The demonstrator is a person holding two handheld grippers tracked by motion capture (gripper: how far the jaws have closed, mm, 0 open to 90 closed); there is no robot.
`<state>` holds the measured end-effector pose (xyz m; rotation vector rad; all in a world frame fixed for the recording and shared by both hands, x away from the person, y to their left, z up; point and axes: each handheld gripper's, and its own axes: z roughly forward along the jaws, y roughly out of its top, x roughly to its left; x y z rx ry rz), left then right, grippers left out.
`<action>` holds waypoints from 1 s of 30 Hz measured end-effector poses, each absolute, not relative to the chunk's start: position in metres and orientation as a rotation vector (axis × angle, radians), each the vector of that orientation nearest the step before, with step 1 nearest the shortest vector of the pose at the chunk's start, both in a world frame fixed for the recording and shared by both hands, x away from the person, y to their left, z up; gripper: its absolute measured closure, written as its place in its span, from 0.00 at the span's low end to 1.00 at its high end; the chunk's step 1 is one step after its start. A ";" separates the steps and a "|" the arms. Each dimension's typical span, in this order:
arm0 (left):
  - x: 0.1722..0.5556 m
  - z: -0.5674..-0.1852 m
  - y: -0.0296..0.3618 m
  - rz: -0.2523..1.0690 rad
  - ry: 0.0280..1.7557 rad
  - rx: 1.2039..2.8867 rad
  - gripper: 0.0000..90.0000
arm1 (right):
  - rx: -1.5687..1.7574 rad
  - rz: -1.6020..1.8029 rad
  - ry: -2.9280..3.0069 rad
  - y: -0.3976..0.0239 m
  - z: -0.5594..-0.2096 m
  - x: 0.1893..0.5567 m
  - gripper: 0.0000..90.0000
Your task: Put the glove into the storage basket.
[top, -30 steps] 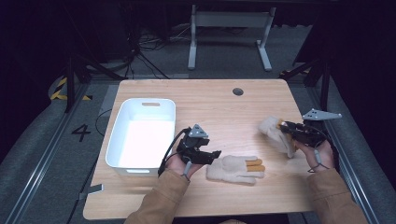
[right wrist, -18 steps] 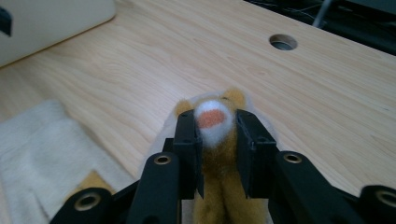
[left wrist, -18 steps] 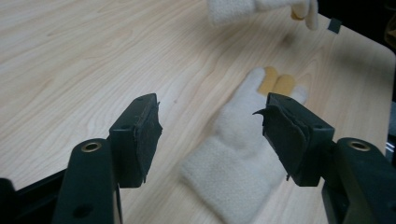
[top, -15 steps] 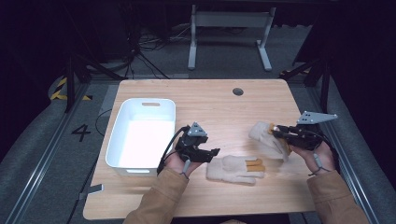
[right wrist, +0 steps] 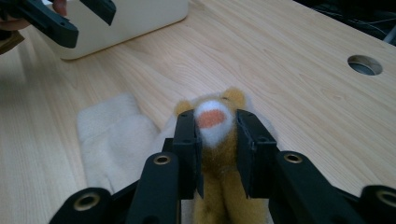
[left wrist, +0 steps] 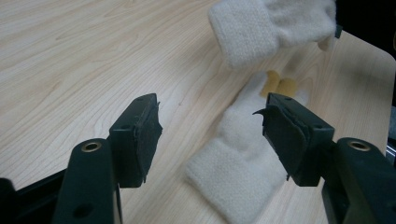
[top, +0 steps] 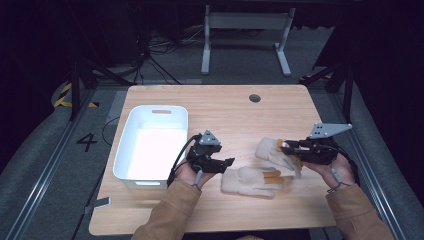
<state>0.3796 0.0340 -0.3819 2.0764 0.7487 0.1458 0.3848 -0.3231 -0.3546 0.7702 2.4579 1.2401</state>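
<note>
Step in hand: right gripper (top: 286, 146), right of centre in the high view, is clamped on a fuzzy cream glove (top: 274, 151) by its tan fingertip end, carrying it clear of the wooden table (top: 230, 110). Second glove (top: 252, 181) lies flat at lower centre, soft knit, ribbed cuff, tan tips. Left gripper (top: 227, 164) hovers beside it, jaws apart, nothing in them. Likely next: bring the held glove over to the white plastic bin (top: 152, 145) at left, or pair it; the limp fabric may sag.
</note>
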 end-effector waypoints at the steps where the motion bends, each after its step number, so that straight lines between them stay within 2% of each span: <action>1: 0.379 -0.382 0.034 0.145 0.749 2.075 0.41 | 0.764 1.240 2.464 -0.321 -0.355 0.384 0.79; 30: 0.378 -0.384 0.039 0.157 0.761 2.077 0.41 | 0.535 1.306 2.640 -0.272 -0.362 0.374 0.79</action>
